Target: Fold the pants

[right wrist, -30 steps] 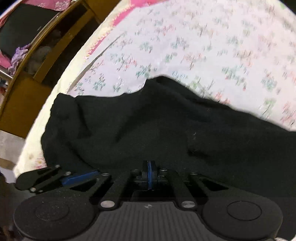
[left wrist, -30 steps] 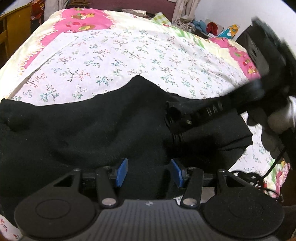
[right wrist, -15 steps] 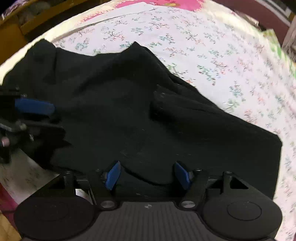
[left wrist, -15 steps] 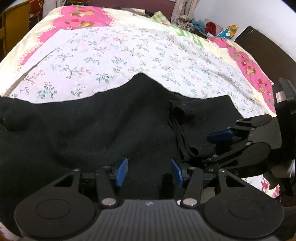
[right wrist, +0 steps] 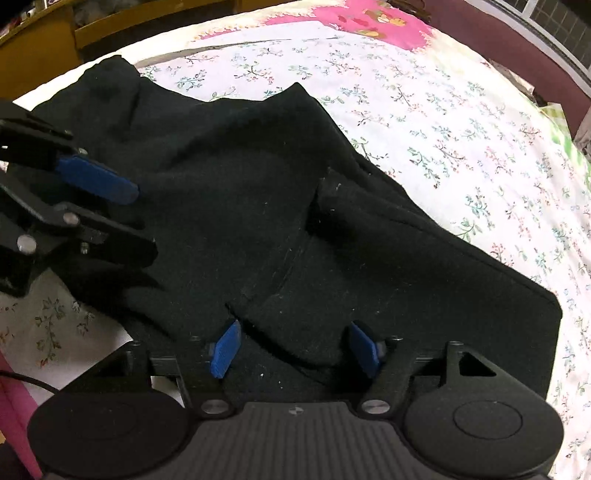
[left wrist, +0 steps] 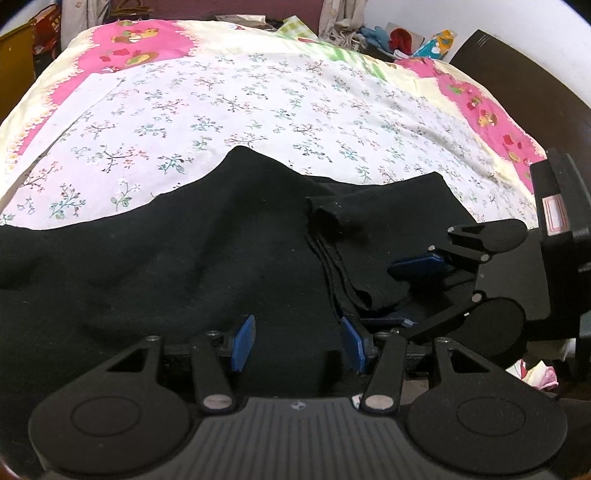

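Black pants [left wrist: 177, 258] lie spread on a floral bed sheet, with a folded-over flap [left wrist: 373, 229] on the right; they also fill the right wrist view [right wrist: 280, 206]. My left gripper [left wrist: 297, 343] is open, its blue pads low over the near edge of the pants. My right gripper [right wrist: 295, 349] is open, its pads straddling the near hem of the folded flap. In the left wrist view the right gripper [left wrist: 410, 291] comes in from the right; in the right wrist view the left gripper [right wrist: 110, 214] comes in from the left.
The bed sheet [left wrist: 258, 110] stretches far beyond the pants, with pink cartoon borders [left wrist: 491, 114]. Clothes and clutter [left wrist: 399, 35] pile at the bed's far end. A dark headboard [left wrist: 517, 74] is at right. A wooden shelf [right wrist: 44, 33] stands beyond the bed.
My right gripper opened, let go of the pants and swung around to the folded flap's near hem. The flap now lies flat. My left gripper stayed open and hardly moved.
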